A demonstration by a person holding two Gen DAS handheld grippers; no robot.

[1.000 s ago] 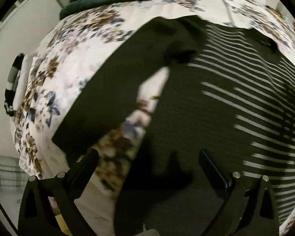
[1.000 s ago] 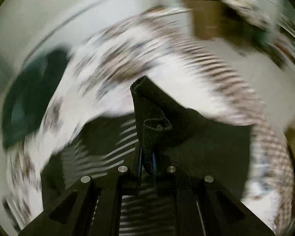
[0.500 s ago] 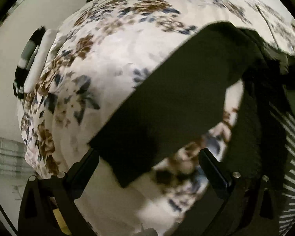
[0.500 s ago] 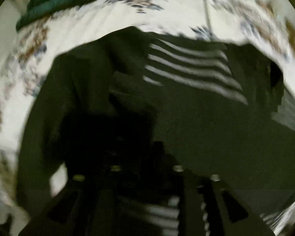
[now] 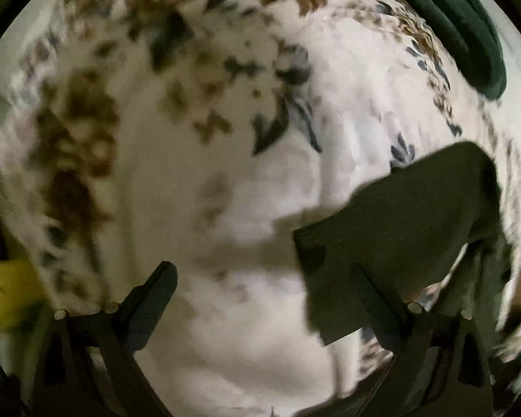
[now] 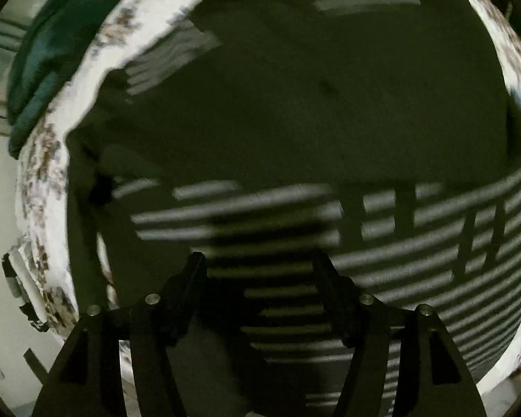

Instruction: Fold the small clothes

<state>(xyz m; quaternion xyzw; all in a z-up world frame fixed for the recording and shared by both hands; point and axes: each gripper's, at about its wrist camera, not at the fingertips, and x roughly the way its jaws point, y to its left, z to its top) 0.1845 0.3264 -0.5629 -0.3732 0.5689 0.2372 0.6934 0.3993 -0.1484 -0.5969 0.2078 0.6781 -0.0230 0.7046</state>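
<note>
A bed [image 5: 225,191] draped in a white floral cover fills the frame, a dark green blanket [image 5: 469,27] bunched at upper right against pale wall [image 6: 3,208].

Both wrist views face down (close) onto the bedspread [image 5: 225,191].
</note>
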